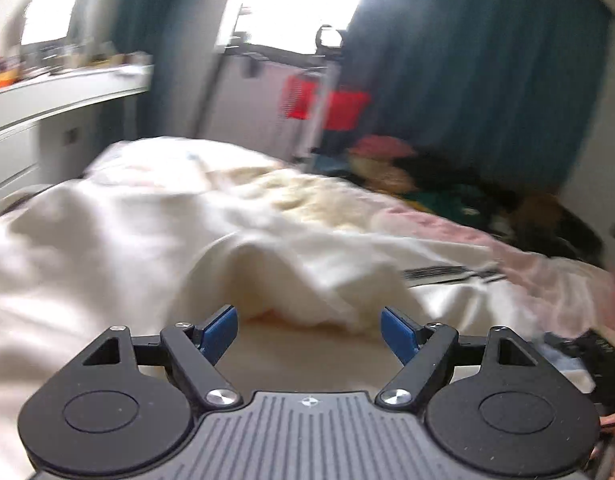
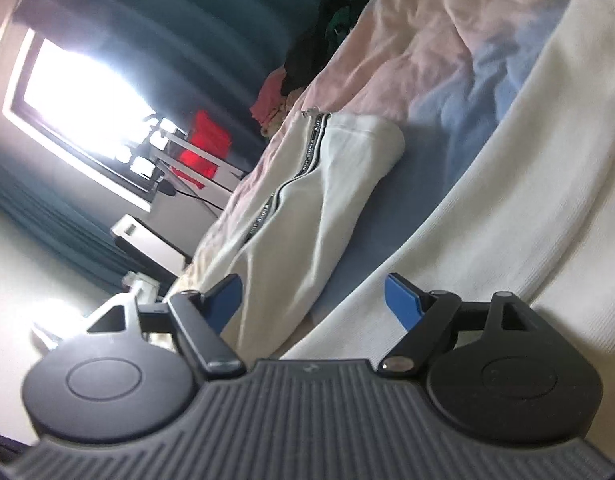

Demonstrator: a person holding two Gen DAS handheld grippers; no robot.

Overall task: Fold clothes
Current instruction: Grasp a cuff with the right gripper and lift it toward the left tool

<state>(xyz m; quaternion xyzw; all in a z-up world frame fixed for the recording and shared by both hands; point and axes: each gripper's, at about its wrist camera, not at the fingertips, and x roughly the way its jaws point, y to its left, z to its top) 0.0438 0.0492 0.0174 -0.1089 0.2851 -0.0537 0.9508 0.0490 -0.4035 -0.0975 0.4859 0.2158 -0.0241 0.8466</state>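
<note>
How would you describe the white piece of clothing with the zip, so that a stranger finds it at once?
Start at the bed with the crumpled pink sheet. On the blue cloth beside that sheet lies a white garment, stretching towards the right gripper. Only it has a dark zip line along its length; the ribbed white fabric nearby is plain.

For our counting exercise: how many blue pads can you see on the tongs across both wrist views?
4. Two on the left tongs, one pad each side; two on the right tongs, one pad each side. All stand apart, gripping nothing.
</note>
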